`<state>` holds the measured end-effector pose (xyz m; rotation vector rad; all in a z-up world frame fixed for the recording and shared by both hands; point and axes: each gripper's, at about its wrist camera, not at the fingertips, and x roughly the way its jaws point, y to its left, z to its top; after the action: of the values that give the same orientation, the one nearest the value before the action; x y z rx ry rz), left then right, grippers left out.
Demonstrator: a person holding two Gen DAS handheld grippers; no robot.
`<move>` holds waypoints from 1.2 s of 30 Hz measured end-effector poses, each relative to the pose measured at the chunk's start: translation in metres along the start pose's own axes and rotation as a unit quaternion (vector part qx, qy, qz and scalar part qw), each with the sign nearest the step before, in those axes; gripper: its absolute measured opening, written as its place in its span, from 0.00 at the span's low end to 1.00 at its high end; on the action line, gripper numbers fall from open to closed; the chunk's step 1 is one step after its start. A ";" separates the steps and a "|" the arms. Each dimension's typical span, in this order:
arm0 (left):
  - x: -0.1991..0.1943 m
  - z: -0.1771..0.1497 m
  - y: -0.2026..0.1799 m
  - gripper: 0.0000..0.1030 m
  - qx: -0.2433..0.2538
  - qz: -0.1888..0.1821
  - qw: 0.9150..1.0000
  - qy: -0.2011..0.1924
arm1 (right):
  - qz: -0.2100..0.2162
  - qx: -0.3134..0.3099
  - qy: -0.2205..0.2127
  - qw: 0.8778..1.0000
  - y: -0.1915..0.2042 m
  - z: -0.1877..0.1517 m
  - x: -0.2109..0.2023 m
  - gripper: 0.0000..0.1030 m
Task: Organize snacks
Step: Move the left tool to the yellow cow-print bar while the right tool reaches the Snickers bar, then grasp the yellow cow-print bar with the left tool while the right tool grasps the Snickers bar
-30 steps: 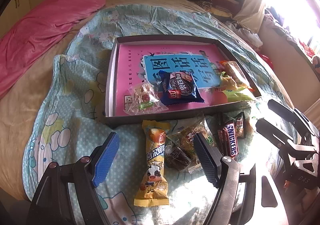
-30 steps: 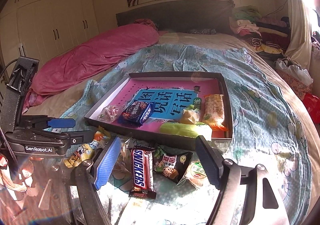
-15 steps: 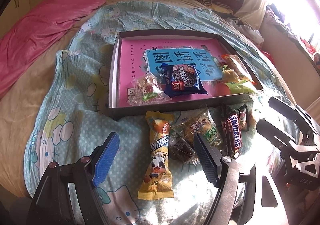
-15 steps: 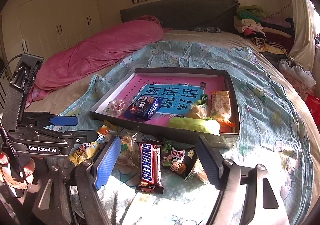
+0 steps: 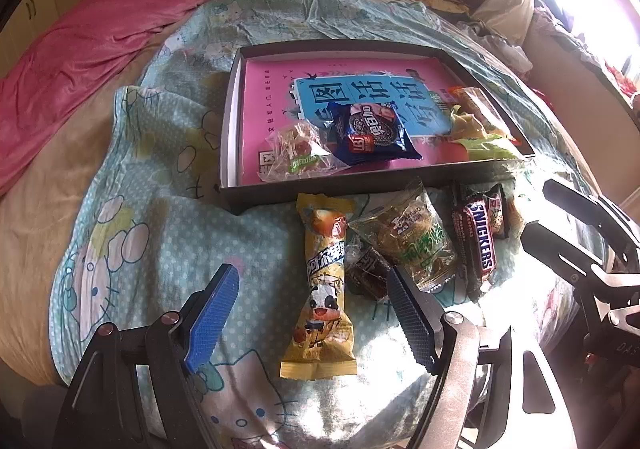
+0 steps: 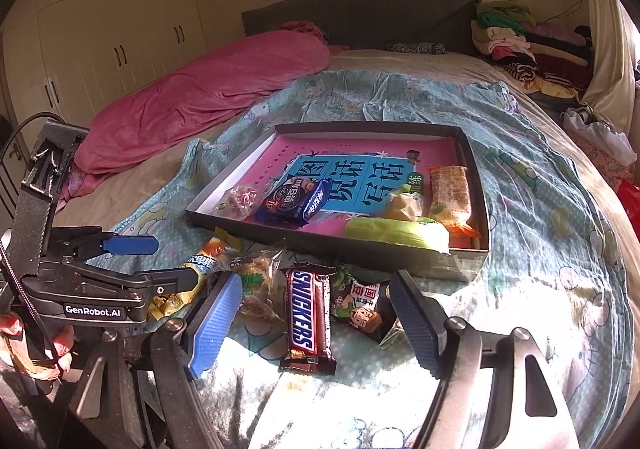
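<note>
A: Left wrist view first. What's changed vs a sec ago?

B: Not much. Left gripper jaws spread wide as before, nothing pinched. The yellow panda snack now sits lower and squarely between the blue pads, so I'd say it's the next pick. Lies flat on the blanket, just outside the box lid.

A: Materials?

B: Crinkly foil pkg, long and slim, sealed flat ends. Beside it a clear-wrap pastry, lumpy and glossy. Blanket's soft and rumpled, so pkgs may sink a bit.

A: Right wrist view?

B: Right gripper also wide apart, empty. Snickers bar lies between its pads, closer in frame than before; green snack pack just beside it. Rigid-ish bar, slick wrapper.

A: Task status?

B: Approx half. Blue cookie pack, orange pack etc. already in the lid, rest outside.
</note>
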<state>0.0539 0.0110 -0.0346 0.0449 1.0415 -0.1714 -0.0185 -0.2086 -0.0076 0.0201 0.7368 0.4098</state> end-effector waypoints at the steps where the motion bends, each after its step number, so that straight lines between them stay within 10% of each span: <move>1: 0.001 -0.001 0.000 0.75 0.001 0.002 1.000 0.002 | 0.000 0.000 0.003 1.000 0.000 0.000 0.001 0.74; 16: 0.021 -0.008 0.009 0.75 -0.010 0.021 0.999 0.039 | -0.001 -0.014 0.062 0.998 0.004 -0.013 0.022 0.73; 36: 0.033 -0.006 0.012 0.76 -0.011 0.020 0.999 0.032 | -0.007 -0.036 0.108 0.993 0.009 -0.023 0.053 0.42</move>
<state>0.0670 0.0198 -0.0663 0.0516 1.1045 -0.1239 -0.0015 -0.1832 -0.0573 -0.0980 0.9347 0.4279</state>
